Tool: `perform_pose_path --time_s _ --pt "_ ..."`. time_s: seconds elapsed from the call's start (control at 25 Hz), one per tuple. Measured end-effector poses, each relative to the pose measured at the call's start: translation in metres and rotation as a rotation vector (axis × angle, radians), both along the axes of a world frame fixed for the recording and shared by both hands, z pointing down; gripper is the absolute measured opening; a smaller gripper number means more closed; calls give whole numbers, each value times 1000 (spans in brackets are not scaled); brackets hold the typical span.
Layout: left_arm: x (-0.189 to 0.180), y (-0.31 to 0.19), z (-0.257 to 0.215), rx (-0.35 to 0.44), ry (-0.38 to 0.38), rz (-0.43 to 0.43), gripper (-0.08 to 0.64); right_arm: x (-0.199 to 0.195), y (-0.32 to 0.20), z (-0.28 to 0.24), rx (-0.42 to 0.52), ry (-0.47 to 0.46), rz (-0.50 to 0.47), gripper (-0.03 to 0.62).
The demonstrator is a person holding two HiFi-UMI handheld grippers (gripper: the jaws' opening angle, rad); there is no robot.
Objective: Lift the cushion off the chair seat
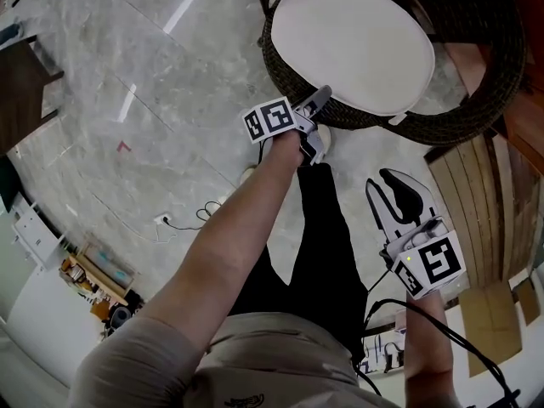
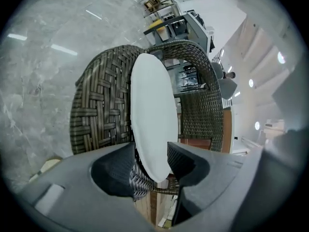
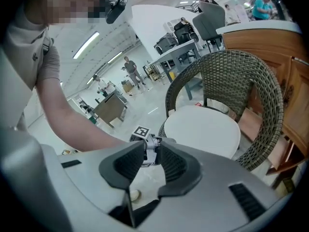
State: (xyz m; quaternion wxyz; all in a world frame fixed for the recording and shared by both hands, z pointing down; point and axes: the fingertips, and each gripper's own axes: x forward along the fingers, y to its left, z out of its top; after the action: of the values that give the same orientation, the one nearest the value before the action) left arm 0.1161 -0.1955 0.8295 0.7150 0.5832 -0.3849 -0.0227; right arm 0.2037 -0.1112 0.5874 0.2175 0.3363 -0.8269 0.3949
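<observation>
Two handheld grippers over a pale marble floor (image 1: 127, 75), one of them at the target. White oval cushion (image 1: 353, 41) lying flat on the seat of a dark wicker chair (image 1: 480, 100) at 1 o'clock in the head view, ringed by the woven rim and curved backrest. Left gripper (image 1: 320, 100), at the end of a bare outstretched arm (image 1: 229, 253), pointing toward 1 o'clock and meeting the cushion's near edge at its 7 o'clock side, marker cube (image 1: 274, 119) just behind the jaws. From that gripper's own camera: jaws released and spread, one on each side of the cushion's edge, with a strip of the woven rim also in the gap, beside the jaw at 9 o'clock. Right gripper (image 3: 152, 148) held at 4 o'clock in the head view, well apart from the chair and pointing toward 12 o'clock. Jaws only a narrow slit apart, grasping nothing, with the other gripper's marker cube visible through the slit. Wooden cabinet (image 3: 275, 42) just beside the chair at 3 o'clock in the right gripper view. Desks and several standing people (image 3: 129, 70) far off at 11 o'clock across the hall.
</observation>
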Motion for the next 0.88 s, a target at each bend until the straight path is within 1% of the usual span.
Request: perform_pose_path --time_s 0.16,0.6,0.88 --pt "8 -13 3 6 22 -17 202 0 3 6 -16 -11 6 112" --pt "15 -58 9 76 68 -62 202 6 5 24 -45 -33 26 110" --pt "28 -78 10 109 114 -32 196 9 7 31 -53 -36 37 110"
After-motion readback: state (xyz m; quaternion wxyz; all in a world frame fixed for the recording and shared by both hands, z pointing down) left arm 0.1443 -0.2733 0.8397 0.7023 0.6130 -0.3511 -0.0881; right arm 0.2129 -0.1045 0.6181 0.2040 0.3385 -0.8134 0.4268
